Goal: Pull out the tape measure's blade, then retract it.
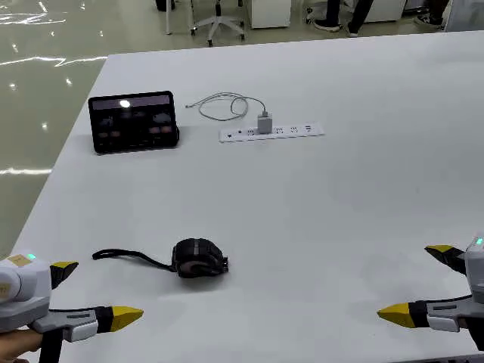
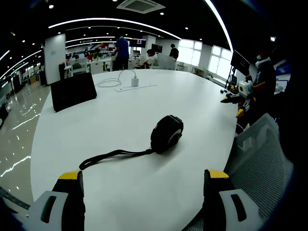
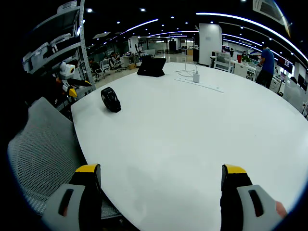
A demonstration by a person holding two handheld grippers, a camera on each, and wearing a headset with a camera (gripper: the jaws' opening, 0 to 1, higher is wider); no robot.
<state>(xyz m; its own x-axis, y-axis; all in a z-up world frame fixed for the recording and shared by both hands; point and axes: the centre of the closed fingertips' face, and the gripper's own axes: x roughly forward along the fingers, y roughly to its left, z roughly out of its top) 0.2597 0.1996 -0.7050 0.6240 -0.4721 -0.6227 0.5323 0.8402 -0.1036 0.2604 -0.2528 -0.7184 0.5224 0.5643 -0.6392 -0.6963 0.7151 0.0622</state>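
The tape (image 1: 199, 258) is lying on the surface (image 1: 325, 212) at one o'clock from the left gripper (image 1: 98, 291), well apart from the right gripper (image 1: 412, 281), both holding their fingers wide open and empty, so anyone pulling the blade with the tape unpinned is probably risking dragging it along.

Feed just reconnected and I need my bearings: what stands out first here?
The black tape measure lies on the white table, no blade out, strap trailing toward the left side. The left claw and right claw hover open at the near edge, both clear of it. A dark tablet and a power strip sit farther back.
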